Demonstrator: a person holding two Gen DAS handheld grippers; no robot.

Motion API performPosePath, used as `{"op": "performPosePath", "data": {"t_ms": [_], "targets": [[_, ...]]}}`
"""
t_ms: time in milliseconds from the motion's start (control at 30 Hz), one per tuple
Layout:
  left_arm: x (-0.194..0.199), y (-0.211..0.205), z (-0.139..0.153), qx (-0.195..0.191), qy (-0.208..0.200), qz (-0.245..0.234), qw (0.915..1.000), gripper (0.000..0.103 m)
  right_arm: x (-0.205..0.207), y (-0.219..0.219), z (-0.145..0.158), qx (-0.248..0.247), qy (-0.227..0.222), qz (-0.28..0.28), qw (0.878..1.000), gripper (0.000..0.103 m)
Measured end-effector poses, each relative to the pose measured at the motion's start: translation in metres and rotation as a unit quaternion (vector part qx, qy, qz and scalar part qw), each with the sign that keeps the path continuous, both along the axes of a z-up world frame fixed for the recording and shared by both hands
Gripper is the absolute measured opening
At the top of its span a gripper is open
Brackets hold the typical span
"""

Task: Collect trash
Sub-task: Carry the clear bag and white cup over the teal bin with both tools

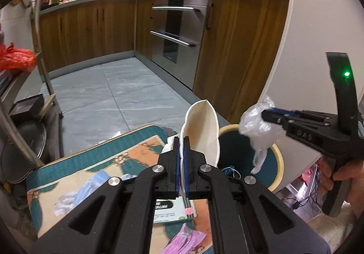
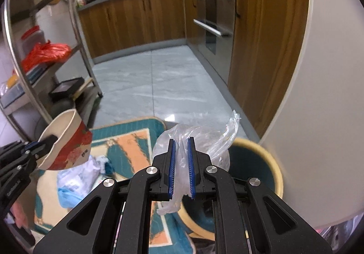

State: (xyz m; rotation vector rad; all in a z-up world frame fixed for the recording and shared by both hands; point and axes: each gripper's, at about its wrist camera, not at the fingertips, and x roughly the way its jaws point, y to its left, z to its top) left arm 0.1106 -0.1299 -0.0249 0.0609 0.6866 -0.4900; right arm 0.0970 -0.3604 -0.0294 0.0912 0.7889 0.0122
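Left wrist view shows a flattened white paper cup [image 1: 202, 131] pinched by its wall between the blue pads of the left gripper [image 1: 181, 163], its open mouth tipped up and away, held just left of the round bin [image 1: 278, 163] with a cream rim and dark teal inside. From the right wrist view the same cup [image 2: 68, 144] shows a red flowered print outside and sits at the far left, above the mat. The right gripper [image 2: 181, 167] pinches a crumpled clear plastic bag [image 2: 200, 140] between its pads; the bag bulges out past the fingertips and a loose tail hangs below. In the left view that bag [image 1: 257, 126] hangs over the bin's far rim.

Inside the bin lies a bit of blue string [image 1: 229, 171]. Beneath both grippers spreads a teal and orange patterned mat [image 1: 95, 163], strewn with a pale blue wrapper [image 1: 91, 185], a white and green booklet [image 1: 173, 210] and a pink packet [image 1: 184, 240]. A white curved wall [image 1: 318, 26] stands just right of the bin. Farther off, grey floor tiles [image 1: 118, 92] run to wooden cabinets [image 1: 91, 26] and a steel oven [image 1: 179, 26]. A metal rack [image 2: 45, 49] on the left holds a red bag [image 2: 45, 54].

The person's right hand [image 1: 341, 174] grips the right tool's handle at the right edge, pointing it leftward over the bin.
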Motion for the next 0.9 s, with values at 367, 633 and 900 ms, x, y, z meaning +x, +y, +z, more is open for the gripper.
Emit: {"op": "performPosePath", "data": {"t_ms": [367, 633, 900], "targets": [[0.015, -0.08, -0.039, 0.027, 0.022, -0.057, 0.9977, 0.002, 0.007, -0.046, -0.028, -0.012, 0.031, -0.028, 0.999, 0.012], [0.016, -0.107, -0.057, 0.039, 0.039, -0.08, 0.9953, 0.002, 0.004, -0.08, -0.042, -0.008, 0.054, -0.071, 0.996, 0.012], [0.015, -0.134, -0.076, 0.042, 0.054, -0.102, 0.9924, 0.002, 0.009, -0.092, -0.059, -0.012, 0.082, -0.089, 0.993, 0.012]]}}
